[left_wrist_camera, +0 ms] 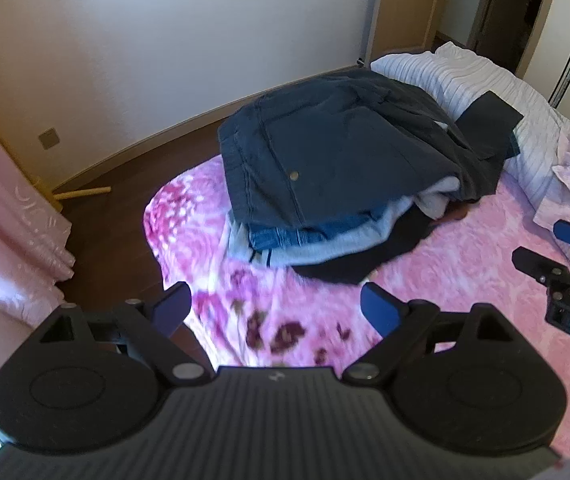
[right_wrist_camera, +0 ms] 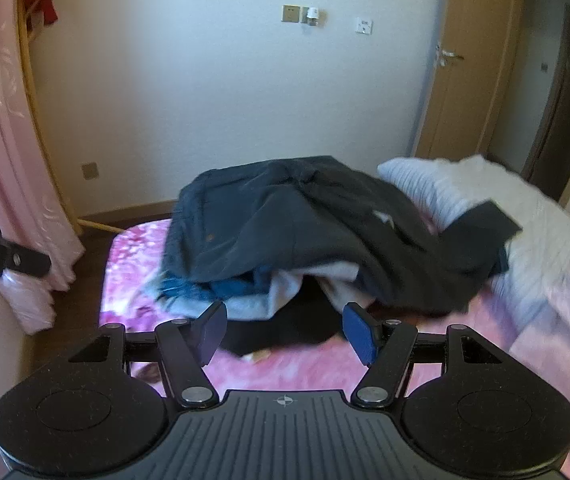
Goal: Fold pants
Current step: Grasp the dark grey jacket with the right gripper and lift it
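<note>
Hovering with jaws spread wide and nothing between them, the left gripper (left_wrist_camera: 275, 308) and the right gripper (right_wrist_camera: 285, 330) point down toward a pink floral bedspread (left_wrist_camera: 465, 248) at the near edge of a bed, neither touching any cloth. Just beyond them sits a heap of clothes, topped by dark pants (left_wrist_camera: 325, 160) with a metal button showing; beneath lie blue jeans (left_wrist_camera: 297, 236), a pale grey garment (left_wrist_camera: 345, 240) and something black (left_wrist_camera: 365, 264) at the bottom. A white ribbed blanket (left_wrist_camera: 497, 84) is bunched behind the heap, and a pink curtain (right_wrist_camera: 1, 160) hangs to the left. The work appears to be at its opening step, the reach for a pair of pants, with no folding yet visible. The next move likely calls for both grippers to close on the top garment's waistband or edge and lift it clear of the layers below without dragging them along. The only writing is on the right gripper's body, seen from the left wrist, where white letters look like "DAS"; the rest is cut off.
</note>
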Available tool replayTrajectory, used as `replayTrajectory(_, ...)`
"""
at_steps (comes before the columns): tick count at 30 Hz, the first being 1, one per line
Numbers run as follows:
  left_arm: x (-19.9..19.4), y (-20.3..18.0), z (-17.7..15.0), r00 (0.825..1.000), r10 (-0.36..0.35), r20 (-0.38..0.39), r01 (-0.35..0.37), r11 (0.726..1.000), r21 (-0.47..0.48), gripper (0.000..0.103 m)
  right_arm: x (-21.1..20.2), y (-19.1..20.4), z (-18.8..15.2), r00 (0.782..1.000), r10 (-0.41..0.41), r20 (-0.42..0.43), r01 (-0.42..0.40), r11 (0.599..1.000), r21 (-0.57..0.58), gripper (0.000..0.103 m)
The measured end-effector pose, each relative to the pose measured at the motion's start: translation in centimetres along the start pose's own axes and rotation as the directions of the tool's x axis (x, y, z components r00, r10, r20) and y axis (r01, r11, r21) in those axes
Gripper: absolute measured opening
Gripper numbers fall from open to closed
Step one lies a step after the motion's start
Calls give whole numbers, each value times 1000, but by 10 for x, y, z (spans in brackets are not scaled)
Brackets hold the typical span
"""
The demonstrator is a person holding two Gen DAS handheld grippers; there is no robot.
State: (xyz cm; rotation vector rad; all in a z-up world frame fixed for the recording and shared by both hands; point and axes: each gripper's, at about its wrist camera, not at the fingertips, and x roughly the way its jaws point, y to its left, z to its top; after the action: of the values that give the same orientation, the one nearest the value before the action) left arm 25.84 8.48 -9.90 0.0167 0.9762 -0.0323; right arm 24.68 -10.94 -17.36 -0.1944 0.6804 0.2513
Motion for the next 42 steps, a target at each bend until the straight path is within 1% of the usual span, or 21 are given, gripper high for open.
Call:
replayTrajectory(4,39,11,31,1000,-12,-17,12,1000,25,89,43,14,10,1000,-20,13,22,994,-108,62)
replayTrajectory(10,90,27,63,998,-32,-60,35,999,38,89,108,33,18,998,-53,-20,46,968,-248,62)
replayTrajectory(15,129,42,79,994,-40,-100,43,999,27,89,156,49,14,997,-67,-39,45,913,-406,62)
replayTrajectory(17,145,50,84,992,-34,-119,36,999,21,89,175,58,7,996,-80,-47,47,874,-483,62)
replayTrajectory(19,160,58,90,990,-25,-137,27,1000,12,89,194,66,-2,994,-91,-53,44,821,-569,62)
replayTrajectory(24,191,74,96,984,-4,-178,2,1000,-12,89,235,84,-31,989,-145,-15,81,632,-771,62)
replayTrajectory(26,201,80,98,981,6,-195,-9,1000,-17,89,247,87,-38,988,-156,21,107,568,-816,62)
replayTrajectory(27,206,83,99,979,9,-202,-13,1000,-18,89,250,87,-39,988,-148,37,114,552,-826,62)
replayTrajectory(28,209,86,100,978,11,-209,-16,1000,-20,89,250,85,-36,991,-127,47,112,573,-812,61)
replayTrajectory(29,212,89,101,977,14,-214,-19,1000,-21,89,250,83,-28,993,-111,40,100,608,-788,57)
replayTrajectory(30,215,92,103,976,16,-217,-22,999,-24,89,249,79,-19,996,-92,20,75,657,-750,52)
replayTrajectory(32,218,96,107,975,20,-220,-28,999,-31,89,249,72,-5,997,-72,1,53,735,-675,51)
replayTrajectory(33,220,98,110,976,21,-218,-29,999,-33,89,252,71,-3,997,-74,-13,47,746,-664,51)
replayTrajectory(34,220,98,113,977,22,-214,-30,999,-33,89,255,75,-2,996,-84,-15,52,733,-678,50)
replayTrajectory(35,221,99,116,977,23,-210,-31,999,-32,88,258,77,-3,997,-83,-12,51,714,-698,35)
replayTrajectory(36,222,99,120,978,26,-206,-32,999,-29,88,255,77,0,998,-67,-4,46,726,-686,22)
replayTrajectory(37,221,99,123,980,26,-199,-32,999,-28,88,252,71,10,999,-38,-7,25,776,-631,18)
replayTrajectory(38,219,100,126,982,26,-188,-31,999,-28,87,245,59,27,1000,3,-11,-9,850,-527,14)
replayTrajectory(39,218,101,130,984,27,-179,-32,999,-29,87,237,48,39,999,34,-3,-32,902,-430,13)
replayTrajectory(41,211,101,139,988,25,-152,-31,999,-34,86,220,23,67,997,67,45,-54,970,-235,12)
replayTrajectory(42,207,100,144,990,20,-136,-25,999,-36,86,212,10,80,995,69,71,-58,989,-138,11)
